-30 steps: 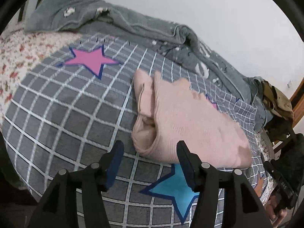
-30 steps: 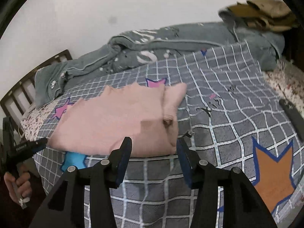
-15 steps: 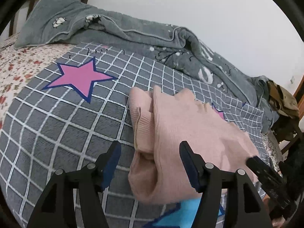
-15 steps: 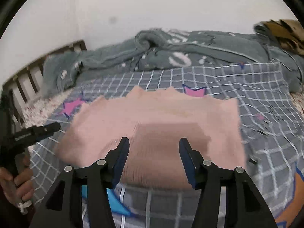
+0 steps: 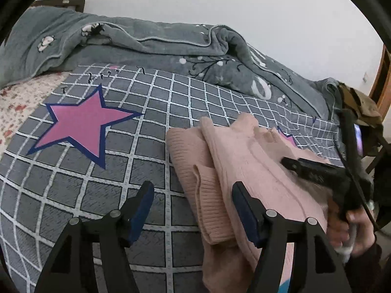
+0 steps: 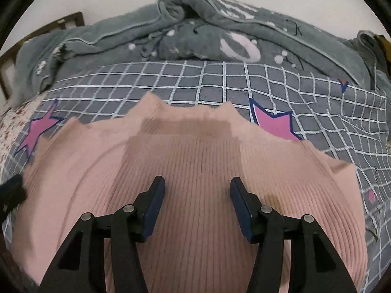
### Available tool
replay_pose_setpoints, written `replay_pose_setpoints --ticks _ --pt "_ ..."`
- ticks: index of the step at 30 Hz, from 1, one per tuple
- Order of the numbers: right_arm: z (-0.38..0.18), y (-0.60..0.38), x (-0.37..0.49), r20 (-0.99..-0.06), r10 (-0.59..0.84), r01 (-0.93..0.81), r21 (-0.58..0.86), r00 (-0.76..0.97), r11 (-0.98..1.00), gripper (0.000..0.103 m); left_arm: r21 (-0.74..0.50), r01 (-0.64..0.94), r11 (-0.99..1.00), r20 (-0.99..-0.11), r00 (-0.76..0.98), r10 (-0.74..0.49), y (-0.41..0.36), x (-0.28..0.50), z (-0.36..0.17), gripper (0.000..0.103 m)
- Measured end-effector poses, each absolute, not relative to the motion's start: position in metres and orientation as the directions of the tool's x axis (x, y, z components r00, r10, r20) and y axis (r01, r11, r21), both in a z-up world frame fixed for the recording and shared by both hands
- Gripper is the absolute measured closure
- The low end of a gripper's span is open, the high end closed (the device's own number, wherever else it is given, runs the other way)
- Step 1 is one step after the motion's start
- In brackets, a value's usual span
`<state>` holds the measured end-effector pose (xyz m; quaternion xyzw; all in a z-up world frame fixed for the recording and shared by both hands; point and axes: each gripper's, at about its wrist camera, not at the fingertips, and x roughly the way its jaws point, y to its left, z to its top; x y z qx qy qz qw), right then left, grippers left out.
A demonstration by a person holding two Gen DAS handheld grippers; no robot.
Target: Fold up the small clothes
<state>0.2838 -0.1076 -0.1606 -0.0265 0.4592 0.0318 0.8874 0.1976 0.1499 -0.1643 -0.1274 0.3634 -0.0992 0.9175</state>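
Only scraps of lettering showed. On the grey blanket point(image 5: 220, 68), a big pale "O" point(image 5: 261, 88) was readable among white dots and branch drawings; the right wrist view gave the same "O" point(image 6: 240, 46) and a small dark "k" point(image 6: 297, 30). Nothing else could be read.

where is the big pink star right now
In the left wrist view the big pink star is printed on the grey checked bedspread, left of the folded pink sweater and below the rumpled grey blanket.

Sweater point(image 6: 195, 171) on bedspread point(image 6: 220, 80) (blanket point(image 6: 195, 36) behind)
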Motion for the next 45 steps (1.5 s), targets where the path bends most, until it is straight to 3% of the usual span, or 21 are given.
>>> replay_pose_setpoints --ticks 7,13,21,28,30,34,35,45 --pt "-0.168 -0.113 0.317 -0.847 0.036 -0.038 0.018 0.530 0.999 0.050 -0.472 0.119 0.874 -0.621 0.659 -0.425 0.154 0.203 -0.179 0.039" --pt "-0.152 -0.111 0.262 -0.810 0.055 -0.093 0.000 0.584 0.996 0.050 -0.518 0.117 0.847 -0.632 0.615 -0.471 0.144 0.205 -0.185 0.039" --pt "-0.143 -0.112 0.166 -0.752 0.062 -0.127 -0.029 0.656 0.991 0.049 -0.477 0.058 0.877 -0.677 0.611 -0.409 0.128 0.215 -0.186 0.040" --pt "-0.154 -0.112 0.114 -0.755 0.108 -0.178 -0.011 0.647 0.984 0.049 -0.447 0.021 0.894 -0.703 0.610 -0.366 0.122 0.214 -0.184 0.040" --pt "-0.149 -0.121 0.104 -0.746 0.161 -0.179 0.056 0.647 0.982 0.049 -0.435 -0.005 0.900 -0.715 0.609 -0.342 0.122 0.215 -0.184 0.047" --pt "-0.138 -0.143 0.092 -0.720 0.249 -0.174 0.179 0.648 0.968 0.049 -0.436 -0.054 0.898 -0.723 0.615 -0.314 0.124 0.214 -0.179 0.076" --pt "-0.136 -0.150 0.089 -0.715 0.245 -0.162 0.184 0.655 0.969 0.049 -0.426 -0.053 0.903 -0.726 0.615 -0.306 0.123 0.214 -0.175 0.079" --pt "-0.111 -0.212 0.083 -0.671 0.196 -0.069 0.212 0.715 0.975 0.049 -0.340 -0.088 0.936 -0.747 0.630 -0.212 0.082 0.211 -0.114 0.081"
